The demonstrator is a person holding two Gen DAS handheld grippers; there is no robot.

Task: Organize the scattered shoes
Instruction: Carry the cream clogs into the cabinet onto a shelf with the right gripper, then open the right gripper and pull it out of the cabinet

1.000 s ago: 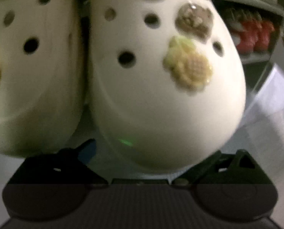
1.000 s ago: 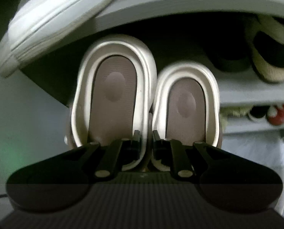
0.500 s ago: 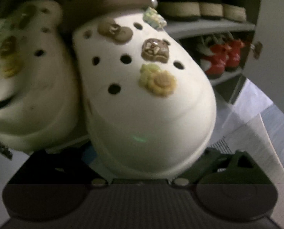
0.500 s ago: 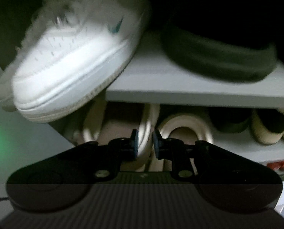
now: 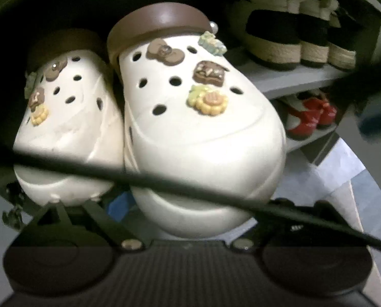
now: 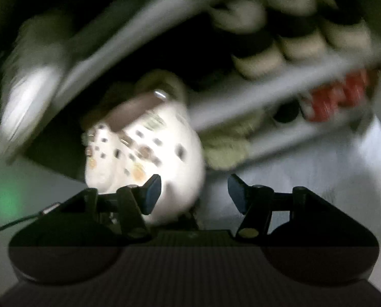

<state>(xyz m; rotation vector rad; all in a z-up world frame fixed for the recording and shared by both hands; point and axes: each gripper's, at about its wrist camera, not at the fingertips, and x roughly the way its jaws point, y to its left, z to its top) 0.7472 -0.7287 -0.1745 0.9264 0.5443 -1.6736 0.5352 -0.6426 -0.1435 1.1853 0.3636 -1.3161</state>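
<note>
Two cream clogs with brown straps and flower charms sit side by side on a shelf, toes toward me. The right clog point(image 5: 203, 140) fills the middle of the left wrist view, the left clog point(image 5: 67, 128) beside it. My left gripper point(image 5: 190, 204) is open, its fingers spread wide just below the right clog's toe, which hides the tips. In the blurred right wrist view the clogs point(image 6: 144, 153) lie just beyond my right gripper point(image 6: 194, 192), which is open and empty.
A black cable point(image 5: 190, 186) crosses in front of the clogs. Woven-sole shoes point(image 5: 292, 43) stand on the grey shelf point(image 5: 292, 81) to the right, red shoes point(image 5: 310, 117) one shelf lower. A white sneaker point(image 6: 29, 107) juts out at the upper left.
My left gripper has drawn back from the clogs, which now look smaller. My right gripper has opened, swung away from the beige slippers and now faces the clogs.
</note>
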